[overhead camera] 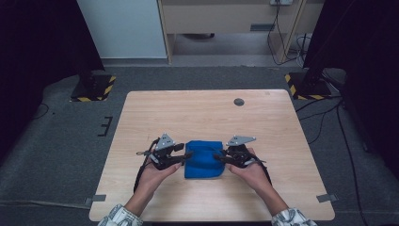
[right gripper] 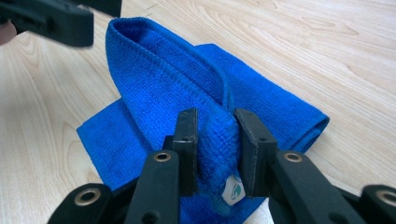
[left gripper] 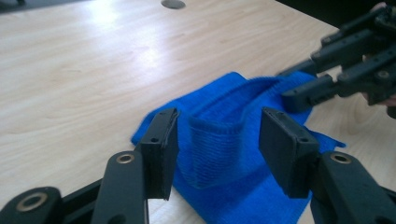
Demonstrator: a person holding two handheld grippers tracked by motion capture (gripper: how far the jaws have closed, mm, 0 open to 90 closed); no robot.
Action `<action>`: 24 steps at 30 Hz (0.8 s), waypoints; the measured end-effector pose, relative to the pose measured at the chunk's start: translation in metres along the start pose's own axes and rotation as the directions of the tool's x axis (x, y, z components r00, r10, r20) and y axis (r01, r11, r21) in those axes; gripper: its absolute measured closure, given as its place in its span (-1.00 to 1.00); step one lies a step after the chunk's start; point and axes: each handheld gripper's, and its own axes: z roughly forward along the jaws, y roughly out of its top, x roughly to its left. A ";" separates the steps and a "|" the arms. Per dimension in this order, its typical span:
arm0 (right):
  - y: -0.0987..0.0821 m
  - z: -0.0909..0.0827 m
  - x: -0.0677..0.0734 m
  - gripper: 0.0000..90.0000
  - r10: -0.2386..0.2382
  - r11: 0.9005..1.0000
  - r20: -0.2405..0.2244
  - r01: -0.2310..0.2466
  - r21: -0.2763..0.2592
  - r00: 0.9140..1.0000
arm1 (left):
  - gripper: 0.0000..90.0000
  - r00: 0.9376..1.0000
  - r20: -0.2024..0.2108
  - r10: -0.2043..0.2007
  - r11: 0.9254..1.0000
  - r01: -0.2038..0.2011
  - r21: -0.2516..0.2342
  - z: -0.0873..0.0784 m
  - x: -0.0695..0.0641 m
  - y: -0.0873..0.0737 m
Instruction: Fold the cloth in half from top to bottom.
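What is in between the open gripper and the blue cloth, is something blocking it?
Nothing visible blocks it. The left gripper stands open with a raised fold of the blue cloth right between its jaws, not pressed by them. The right gripper is already pinching the cloth's other edge.

The cloth [right gripper: 154, 93] between the grippers is blue terry, soft and nubbly, with a stitched hem. The table [left gripper: 84, 70] under it is pale wood laminate, smooth with faint sheen. The jaws look matt black plastic.
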 end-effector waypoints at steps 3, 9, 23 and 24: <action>-0.002 -0.002 0.002 0.57 -0.002 1.000 -0.007 0.002 0.003 1.000 | 0.05 0.999 -0.040 0.000 0.999 -0.001 -0.036 -0.002 0.005 0.004; -0.003 -0.005 0.007 0.52 -0.014 1.000 -0.021 0.014 0.005 1.000 | -0.01 0.994 -0.097 -0.041 0.998 0.037 -0.046 0.007 0.020 0.002; -0.010 -0.010 0.017 0.31 -0.027 0.999 -0.042 0.028 0.028 0.999 | -0.06 0.995 -0.097 0.012 1.000 -0.010 0.025 0.025 0.015 -0.009; -0.011 -0.011 0.018 0.30 -0.025 0.999 -0.042 0.026 0.027 0.999 | -0.06 0.995 -0.094 0.012 0.999 -0.009 0.031 0.026 0.014 -0.009</action>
